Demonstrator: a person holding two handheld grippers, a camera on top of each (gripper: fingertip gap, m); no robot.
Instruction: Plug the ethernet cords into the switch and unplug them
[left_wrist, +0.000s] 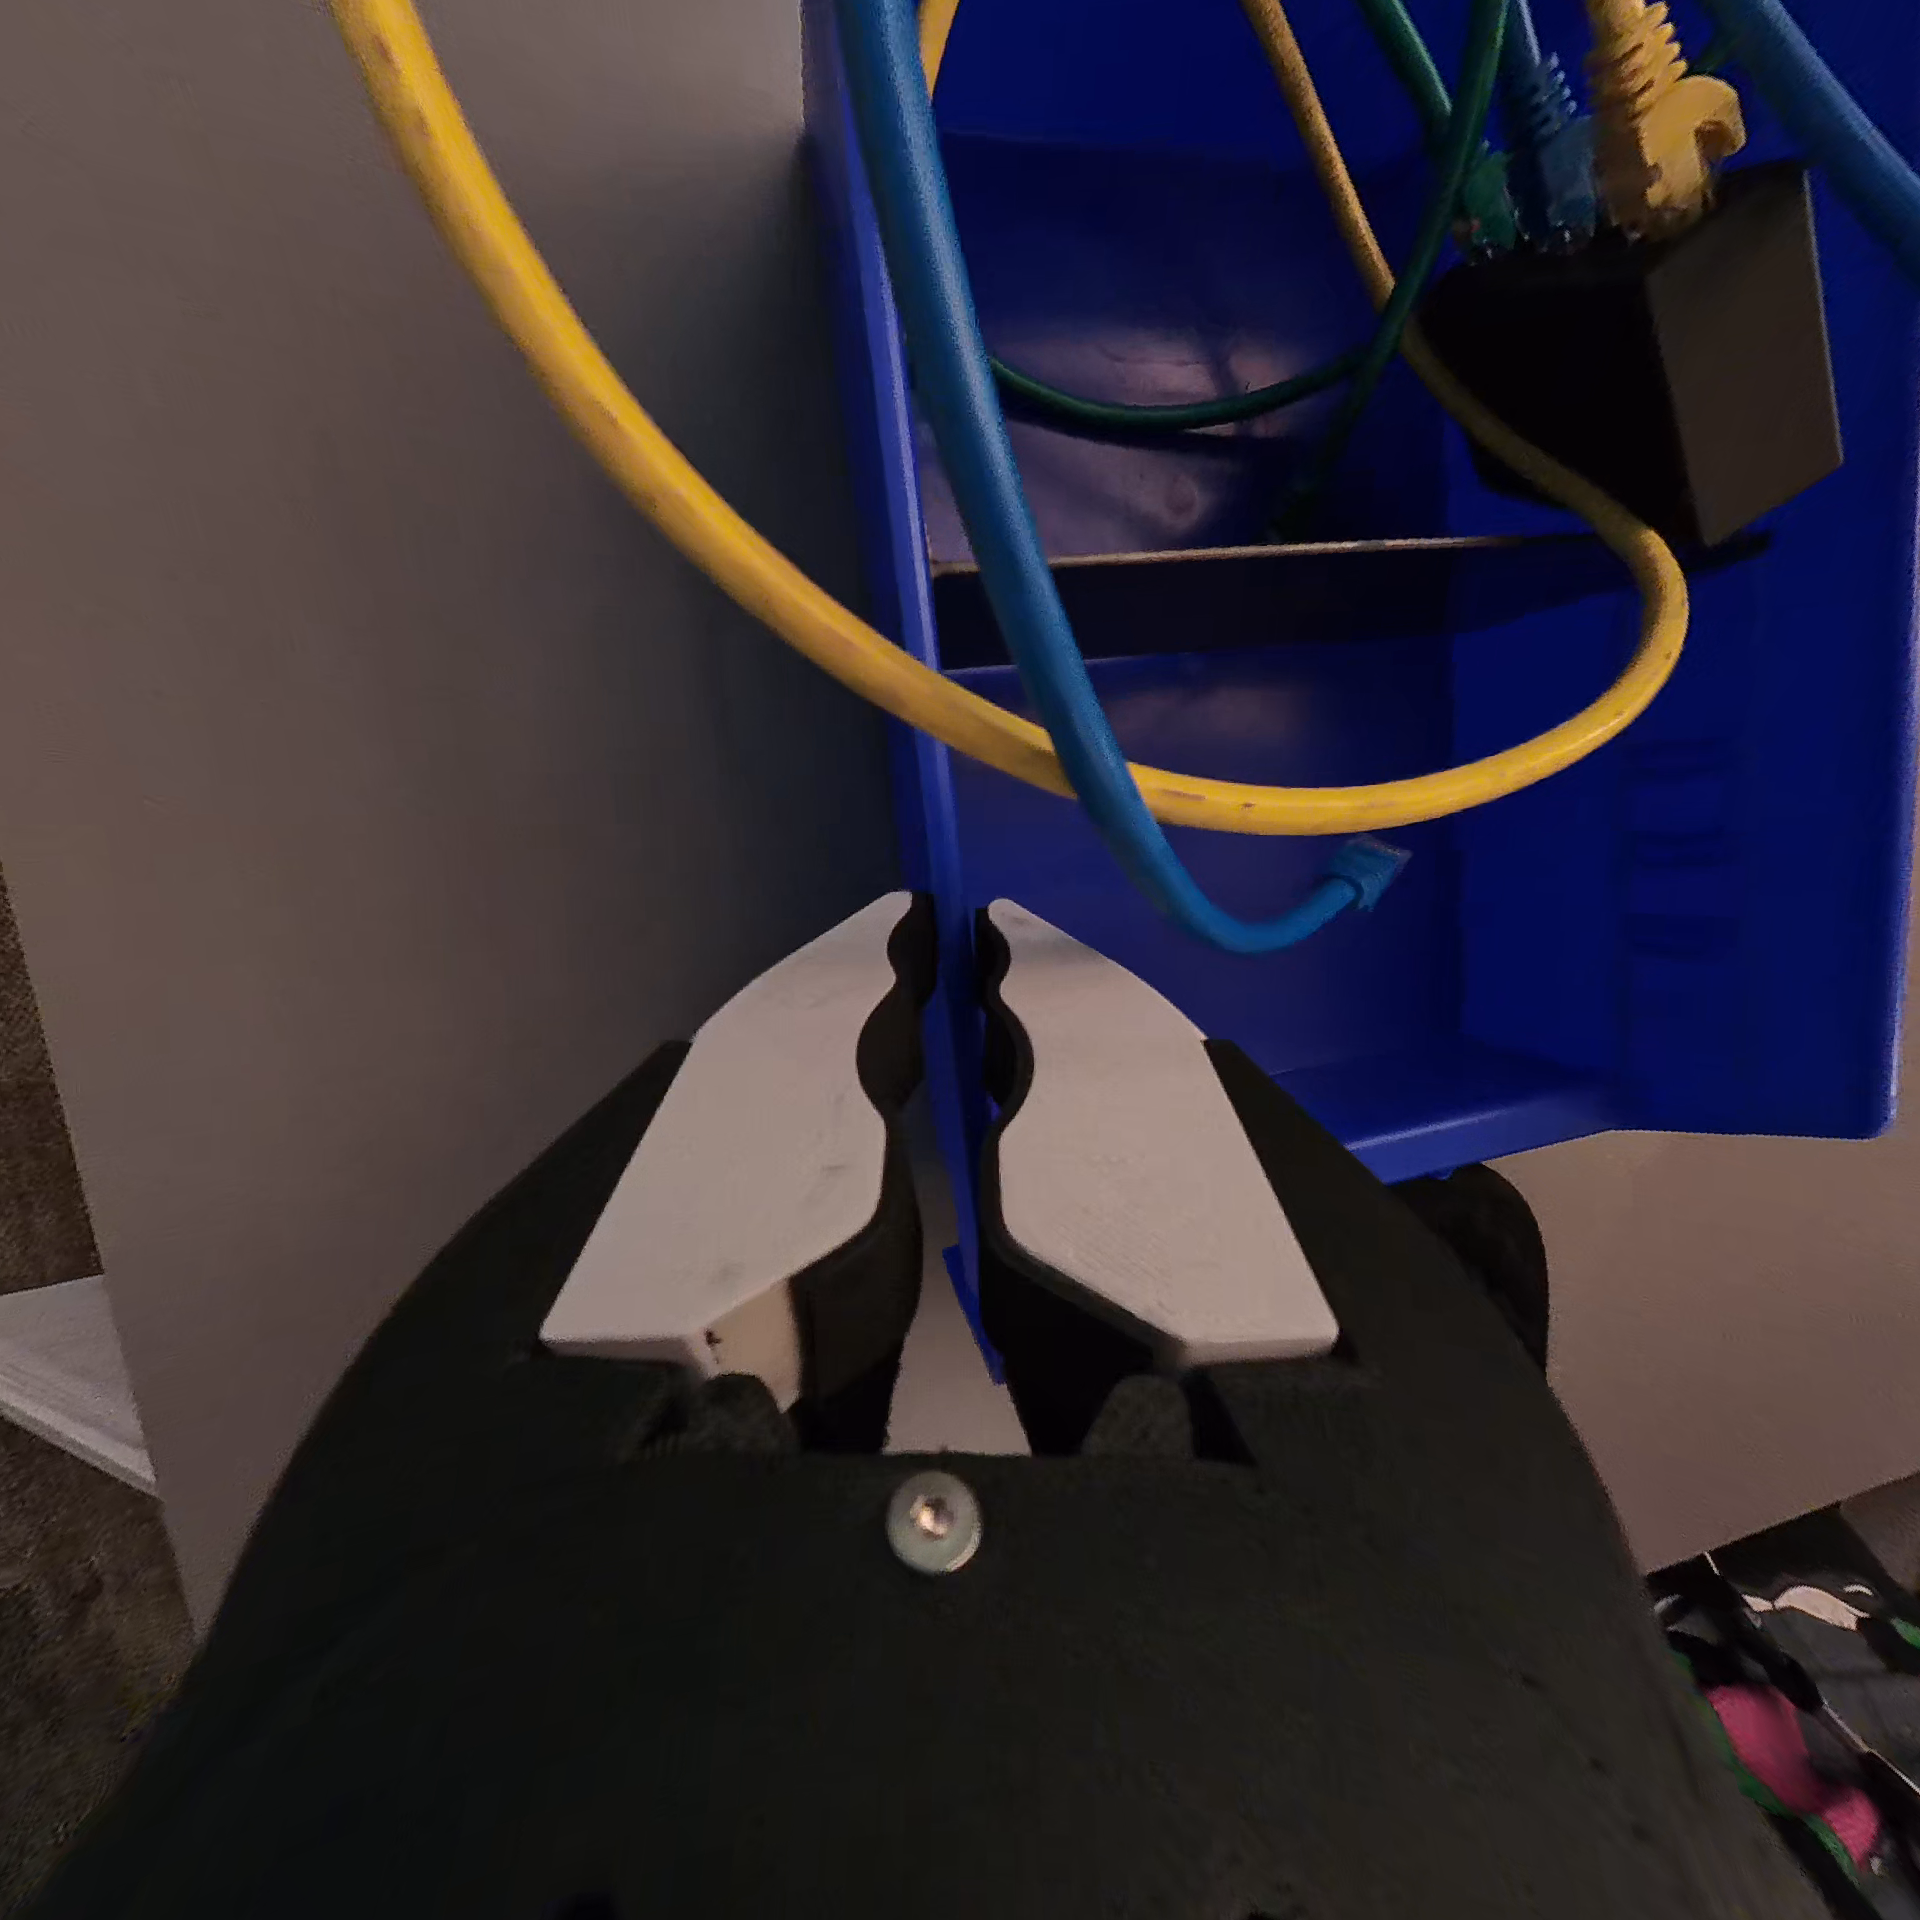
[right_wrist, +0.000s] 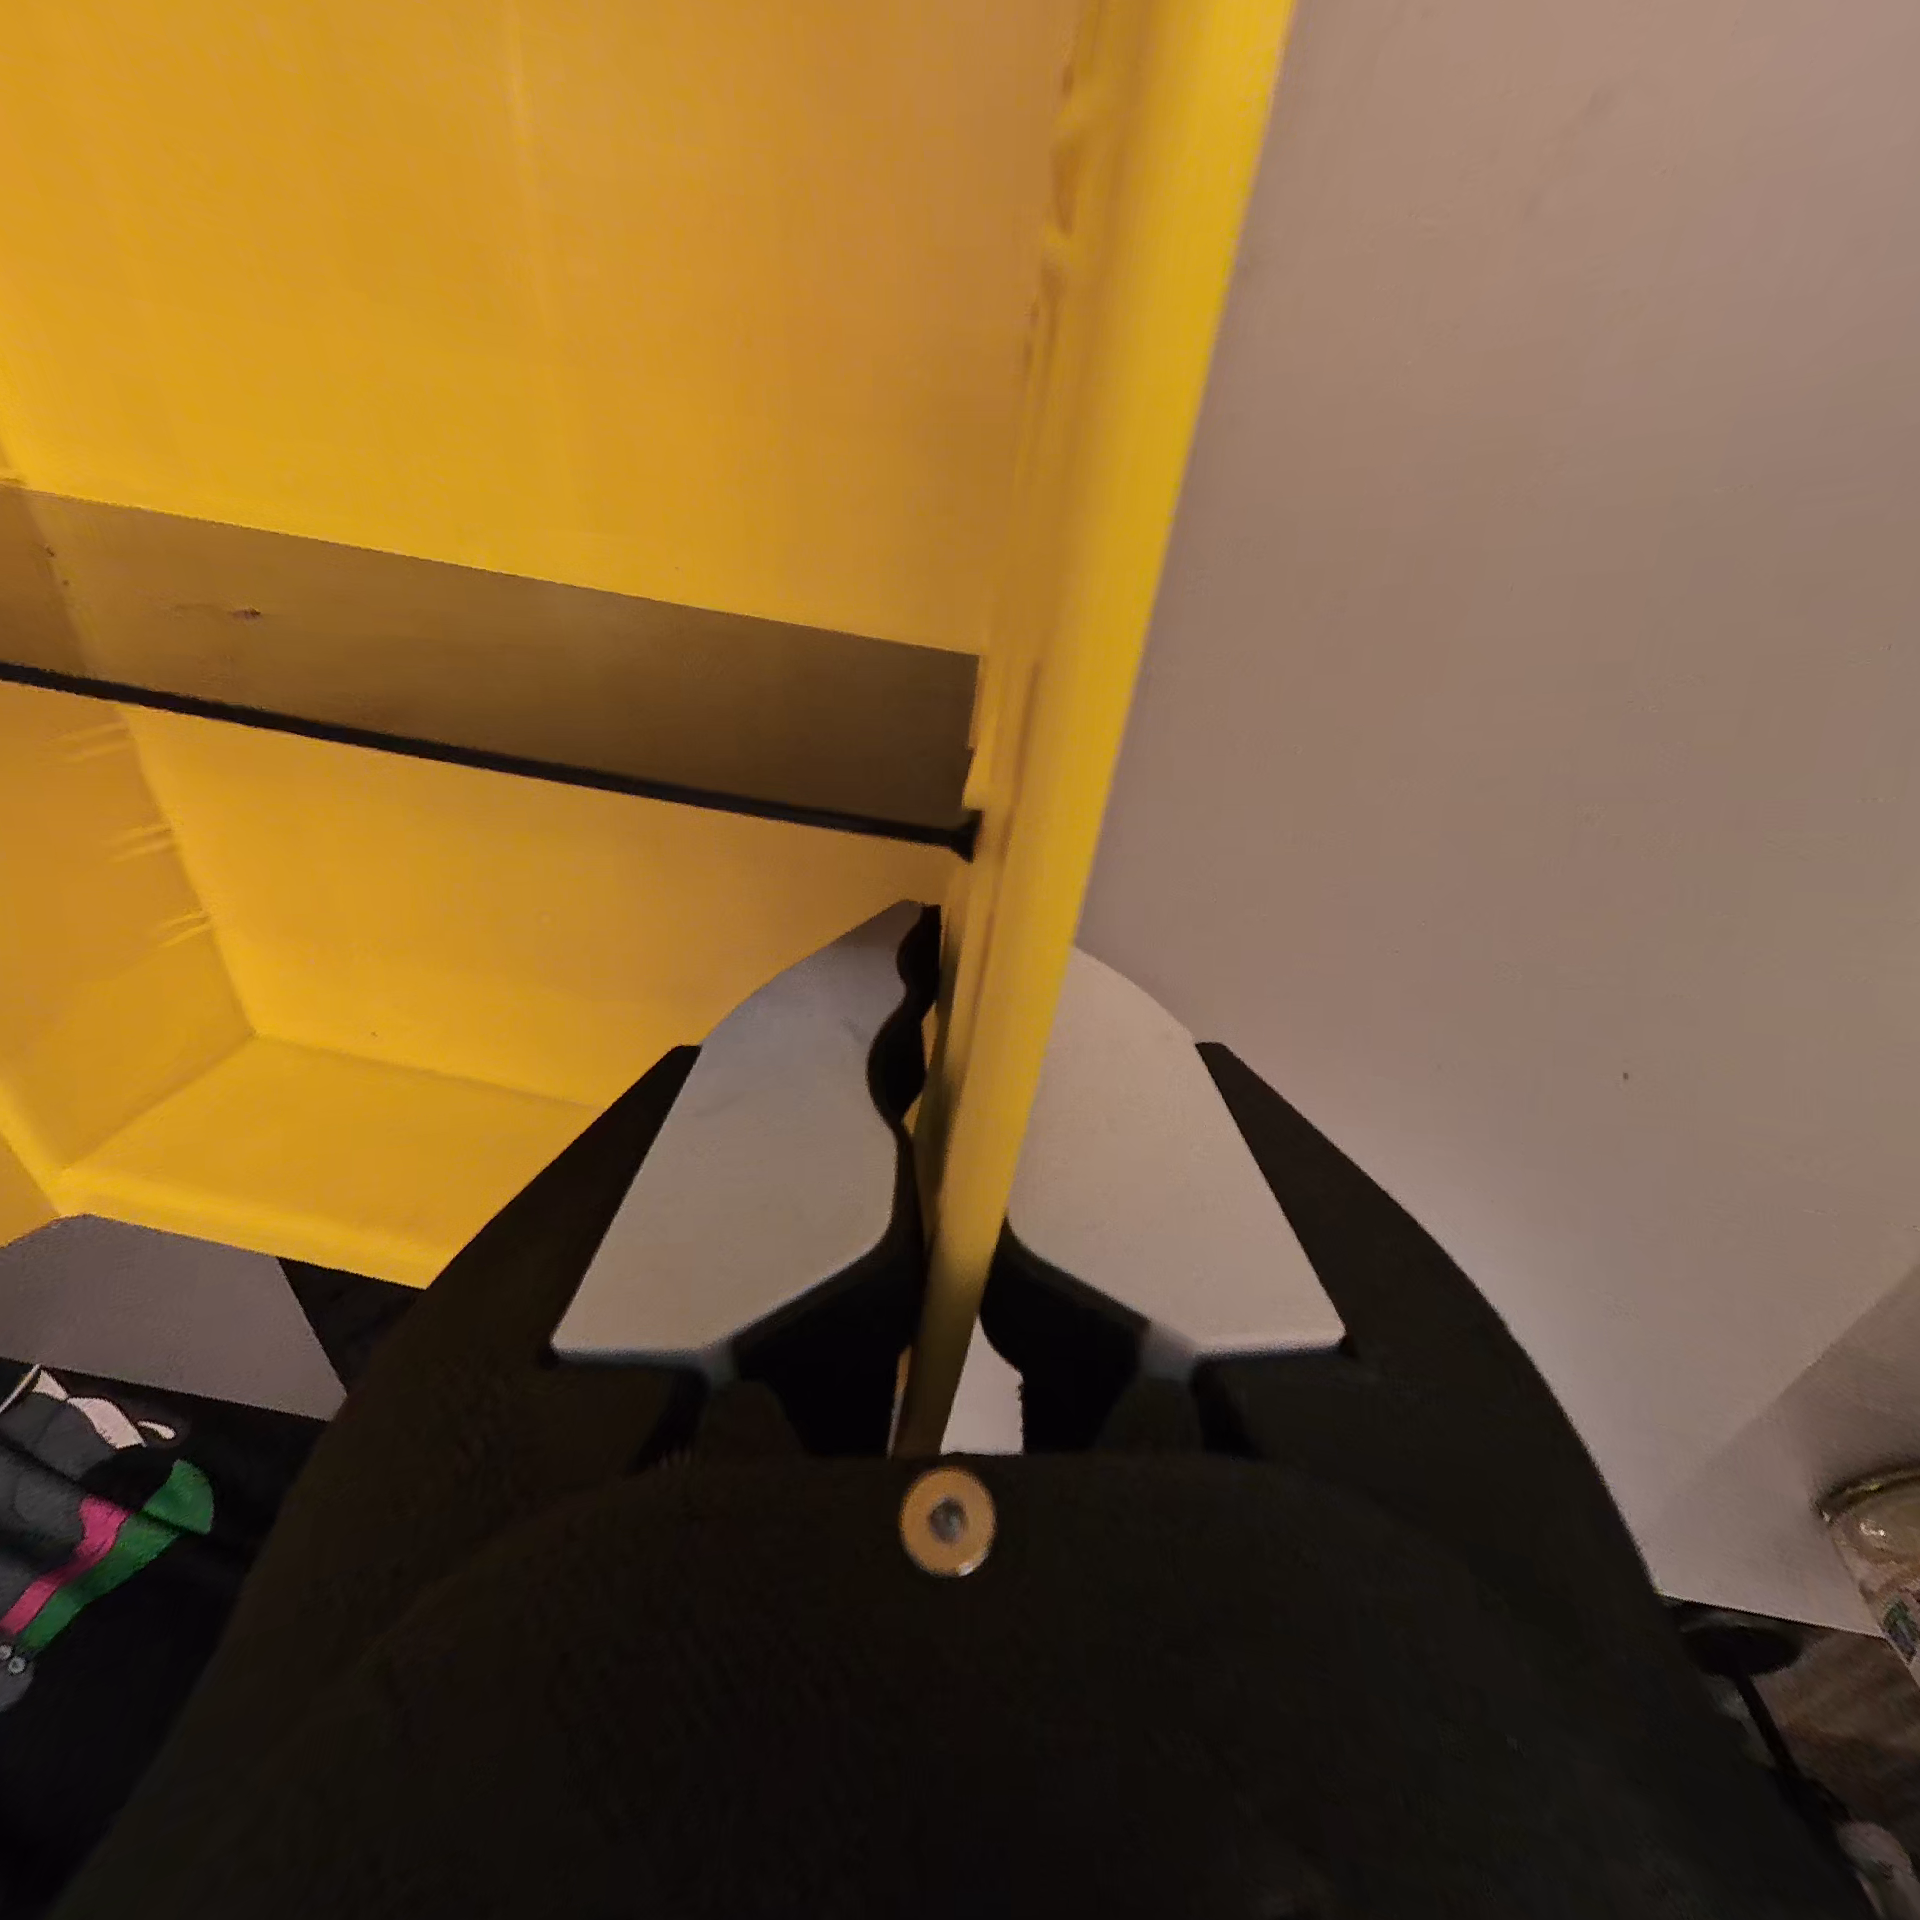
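Left gripper (left_wrist: 951, 914), nearest the lens: white fingers with black wavy pads pinched on the left side wall of a blue bin (left_wrist: 1558, 987). Inside the bin, near its far right corner: black switch (left_wrist: 1704, 343) with green, blue and yellow plugs seated in its ports. Looped across the bin: yellow ethernet cord (left_wrist: 727, 561) and blue ethernet cord (left_wrist: 997, 457), the latter ending in a loose plug (left_wrist: 1369, 868) lying free near the bin's floor. Right gripper (right_wrist: 982, 925): clamped likewise on the right side wall of a yellow bin (right_wrist: 582, 312), crossed by a thin black divider (right_wrist: 499, 756).
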